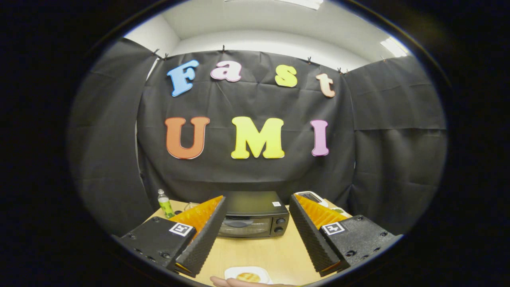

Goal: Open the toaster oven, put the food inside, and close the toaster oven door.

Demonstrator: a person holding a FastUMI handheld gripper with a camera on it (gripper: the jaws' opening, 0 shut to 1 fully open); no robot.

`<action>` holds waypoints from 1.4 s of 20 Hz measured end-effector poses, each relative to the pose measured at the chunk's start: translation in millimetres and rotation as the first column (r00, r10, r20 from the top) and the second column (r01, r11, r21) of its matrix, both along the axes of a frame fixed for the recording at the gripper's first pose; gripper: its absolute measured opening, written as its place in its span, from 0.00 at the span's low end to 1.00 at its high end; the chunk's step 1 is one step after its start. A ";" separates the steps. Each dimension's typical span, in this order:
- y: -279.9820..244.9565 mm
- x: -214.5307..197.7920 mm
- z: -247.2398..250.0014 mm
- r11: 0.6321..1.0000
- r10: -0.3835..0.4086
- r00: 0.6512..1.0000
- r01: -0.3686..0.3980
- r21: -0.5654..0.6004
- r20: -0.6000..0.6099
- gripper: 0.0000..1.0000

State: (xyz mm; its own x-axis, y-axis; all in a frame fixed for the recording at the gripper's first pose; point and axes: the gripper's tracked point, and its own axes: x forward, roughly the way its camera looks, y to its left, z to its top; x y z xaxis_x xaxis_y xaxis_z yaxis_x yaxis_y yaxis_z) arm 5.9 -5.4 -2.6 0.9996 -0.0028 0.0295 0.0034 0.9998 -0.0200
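Note:
A black toaster oven (255, 215) stands at the back of the wooden table (275, 251), its glass door shut and two knobs on its right side. It shows between my fingers, well beyond them. My gripper (257, 207) is open wide and held above the table, with nothing between its fingers. On the near part of the table lies a white plate (233, 273) with a round golden piece of food (248, 277) on it, below and between the fingers. A person's hand (239, 283) rests at the plate's near edge.
A small plastic bottle (164, 204) with a green label stands at the table's back left. A white device (312, 196) lies at the back right, behind my right finger. Black cloth walls close the booth behind and beside the table.

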 end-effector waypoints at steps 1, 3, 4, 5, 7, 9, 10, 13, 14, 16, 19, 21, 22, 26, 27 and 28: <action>-1.4 1.5 -0.1 1.000 -0.006 1.000 0.006 -0.003 0.004 1.00; 1.3 5.9 -5.3 1.000 0.002 1.000 -0.002 -0.007 0.001 1.00; 3.6 9.2 -9.8 1.000 0.010 1.000 -0.010 -0.005 -0.004 1.00; 5.5 14.5 -12.2 1.000 0.015 1.000 -0.015 -0.009 0.003 1.00; 5.9 27.2 -19.1 0.999 0.018 1.000 -0.018 -0.028 0.015 1.00; 7.9 44.1 -29.5 0.999 0.018 1.000 -0.018 -0.049 0.011 1.00; 9.0 52.5 -33.3 0.998 0.019 1.000 -0.019 -0.052 0.013 1.00; 17.6 84.2 -49.3 0.998 0.036 0.999 -0.036 -0.052 -0.006 1.00; 18.7 95.4 -59.4 0.998 0.037 0.999 -0.038 -0.047 -0.024 1.00; 19.6 118.6 -73.3 0.998 0.028 0.998 -0.031 -0.050 -0.058 1.00; 31.3 152.8 -92.7 0.997 0.052 0.993 -0.058 -0.048 -0.106 1.00; 32.6 173.6 -108.4 0.997 0.053 0.990 -0.060 -0.044 -0.134 1.00; 34.1 183.7 -118.3 0.997 0.056 0.986 -0.062 -0.038 -0.155 1.00; 37.9 220.9 -151.4 0.998 0.037 0.977 -0.047 -0.043 -0.209 1.00; 41.3 227.5 -160.5 0.998 0.041 0.972 -0.052 -0.041 -0.231 1.00; 46.6 234.7 -167.4 0.997 0.049 0.970 -0.061 -0.044 -0.239 1.00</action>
State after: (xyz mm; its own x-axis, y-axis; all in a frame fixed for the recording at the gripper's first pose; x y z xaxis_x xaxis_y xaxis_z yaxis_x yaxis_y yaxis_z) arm 240.6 41.2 -170.0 0.9766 0.0477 -0.2098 -0.0625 0.9960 -0.0645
